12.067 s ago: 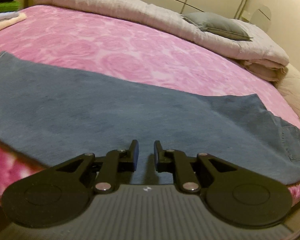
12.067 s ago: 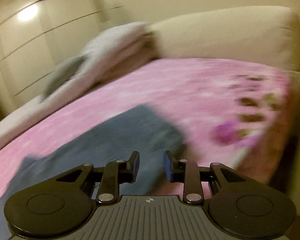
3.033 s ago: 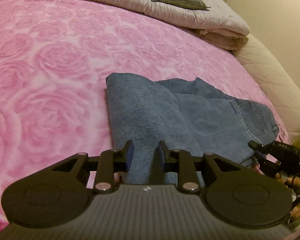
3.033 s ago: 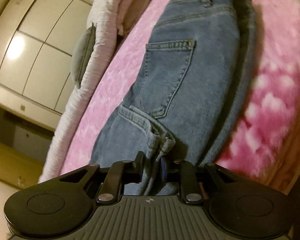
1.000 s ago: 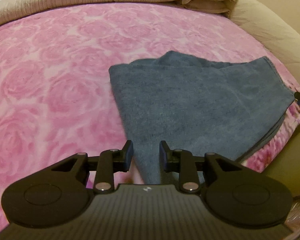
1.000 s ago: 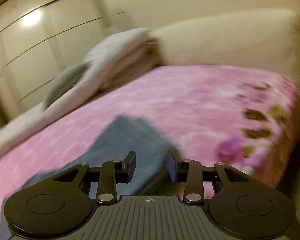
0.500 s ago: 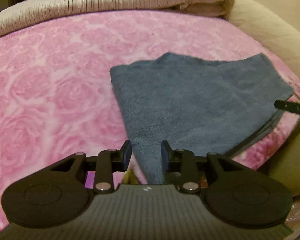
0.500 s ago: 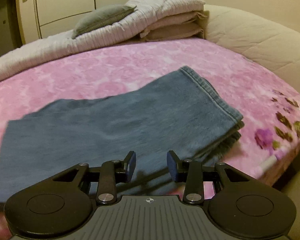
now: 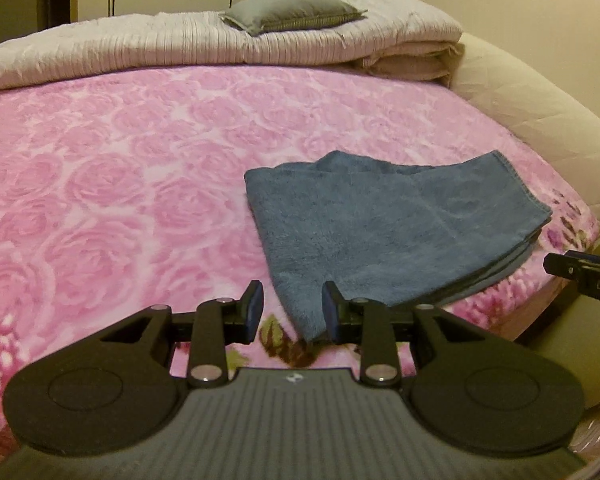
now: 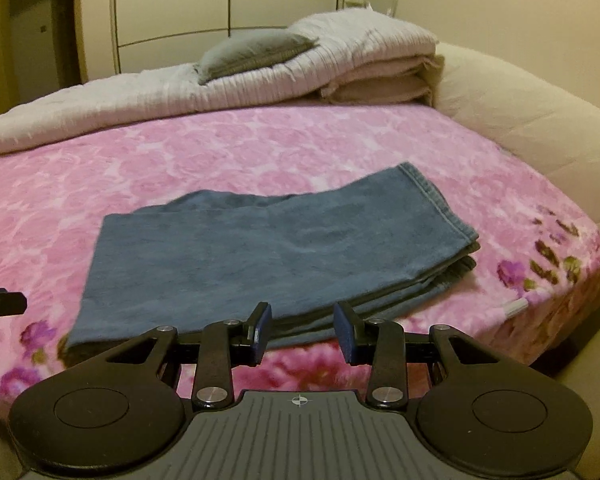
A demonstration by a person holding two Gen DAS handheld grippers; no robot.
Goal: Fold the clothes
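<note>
Lying folded on the pink rose-patterned bed [image 9: 100, 184], blue denim jeans [image 9: 396, 224]; your left tool [image 9: 290, 312] and right tool [image 10: 303, 328] gape empty.

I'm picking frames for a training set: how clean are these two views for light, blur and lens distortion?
Left wrist view: warm yellowish indoor light, sharp on the folded jeans, strong fisheye bending of the bed edge, dark vignette in the corners. Right wrist view: same dim warm cast, jeans crisp, slight smear on the blanket near the fingers; no glare on the fabric in either.
</note>
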